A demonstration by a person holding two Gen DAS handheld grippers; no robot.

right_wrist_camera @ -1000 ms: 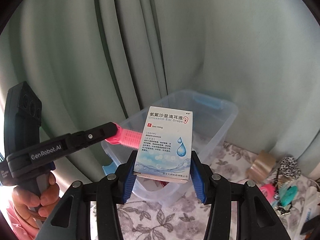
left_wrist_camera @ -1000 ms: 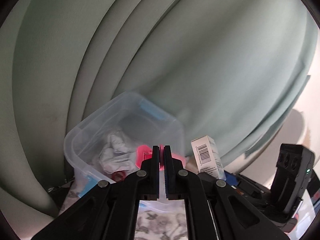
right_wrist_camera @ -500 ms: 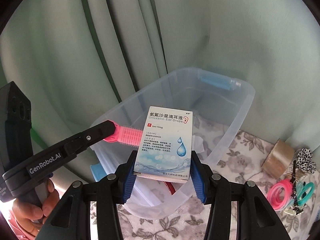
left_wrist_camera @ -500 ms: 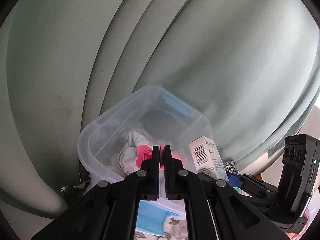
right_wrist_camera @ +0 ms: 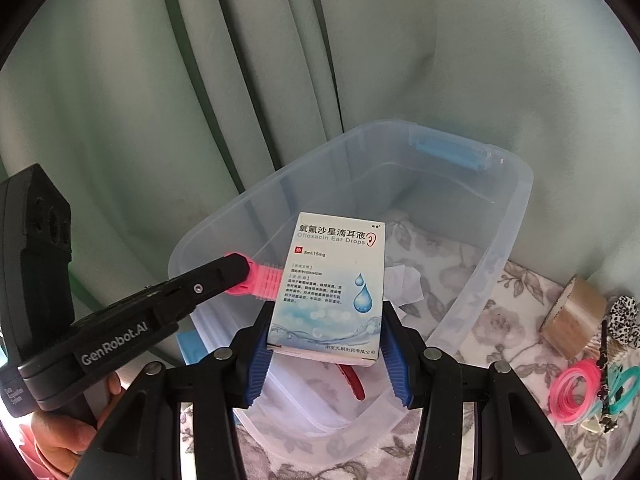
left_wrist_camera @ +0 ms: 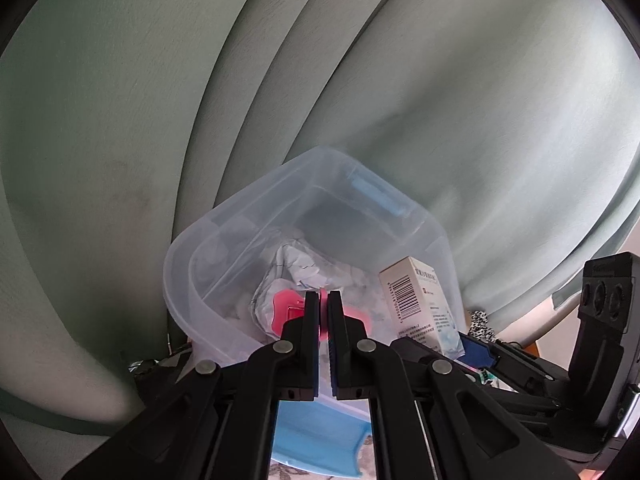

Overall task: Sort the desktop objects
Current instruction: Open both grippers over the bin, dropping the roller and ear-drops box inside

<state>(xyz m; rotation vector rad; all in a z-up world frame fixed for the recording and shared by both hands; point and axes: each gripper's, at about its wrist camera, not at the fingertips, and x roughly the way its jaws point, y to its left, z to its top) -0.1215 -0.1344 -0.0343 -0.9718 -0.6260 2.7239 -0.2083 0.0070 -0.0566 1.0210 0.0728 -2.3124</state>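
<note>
Leftmost, in the right wrist view, a hand [right_wrist_camera: 60, 436] grips the handle of the left gripper [right_wrist_camera: 244, 276], whose black arm bears the white lettering "GenRobot.AI"; its jaws are pressed together on a pink clip [right_wrist_camera: 260, 280] that juts over the near left rim of the bin [right_wrist_camera: 516, 216]. From the left wrist view the same gripper [left_wrist_camera: 323, 312] shows its two fingers almost touching, with the clip [left_wrist_camera: 286, 306] pinched between them above crumpled paper [left_wrist_camera: 304, 266] lying in the bin [left_wrist_camera: 180, 280]. Next, at centre, the right gripper [right_wrist_camera: 326, 348] holds a box [right_wrist_camera: 332, 284] between blue ribbed pads [right_wrist_camera: 259, 344], the jaws about half spread and pressing its two sides; the box stands upright above the bin's opening. Its front reads "Ofloxacin Ear Drops" under a line of Chinese characters, "5ml:15mg", with an ear symbol and water drops; the left wrist view shows the barcode on the box [left_wrist_camera: 416, 300]. A red clip [right_wrist_camera: 352, 380] lies on the bin floor below. Further right, on the floral cloth [right_wrist_camera: 500, 320], sit a tape roll [right_wrist_camera: 572, 312], a leopard scrunchie [right_wrist_camera: 624, 312] and pink bands [right_wrist_camera: 572, 388].
</note>
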